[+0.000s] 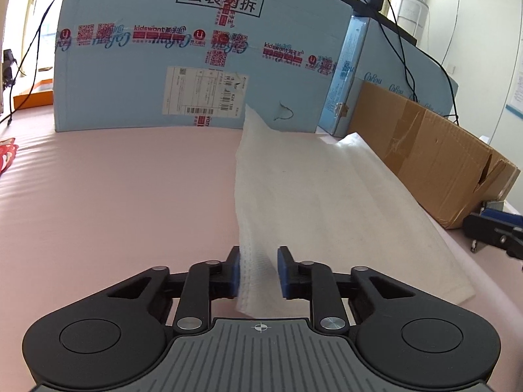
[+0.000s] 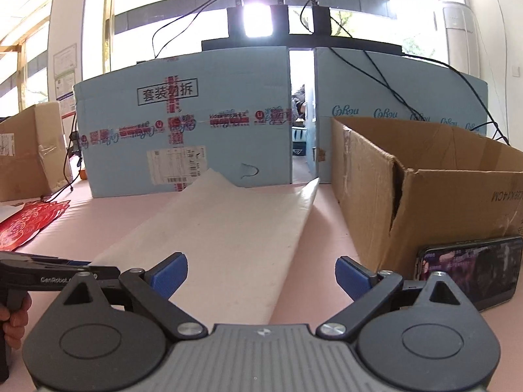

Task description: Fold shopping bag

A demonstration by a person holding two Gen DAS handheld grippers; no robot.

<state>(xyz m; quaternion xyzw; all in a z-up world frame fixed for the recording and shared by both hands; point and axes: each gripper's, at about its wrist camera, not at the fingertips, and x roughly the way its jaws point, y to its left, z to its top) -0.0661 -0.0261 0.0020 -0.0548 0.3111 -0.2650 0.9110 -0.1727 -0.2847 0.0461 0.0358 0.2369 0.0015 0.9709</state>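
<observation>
Left hand-held gripper (image 1: 258, 272) has its jaws partly open around the near edge of the white bag (image 1: 327, 215); one pad touches the raised edge, but it is not pinched. From this side the bag looks folded over once, long and narrow, lying on the pink counter (image 1: 114, 196) by the brown box (image 1: 434, 160).

Right hand-held gripper (image 2: 261, 277) is wide open and holds nothing, just above the bag's (image 2: 228, 228) near end. I think more folds are left.

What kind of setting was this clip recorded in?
Probably an office or lab corner set up for data collection, not a home: a pink-covered table walled by light-blue printed shipping cartons, cabled black devices on a bar above, and an open brown cardboard box.
</observation>
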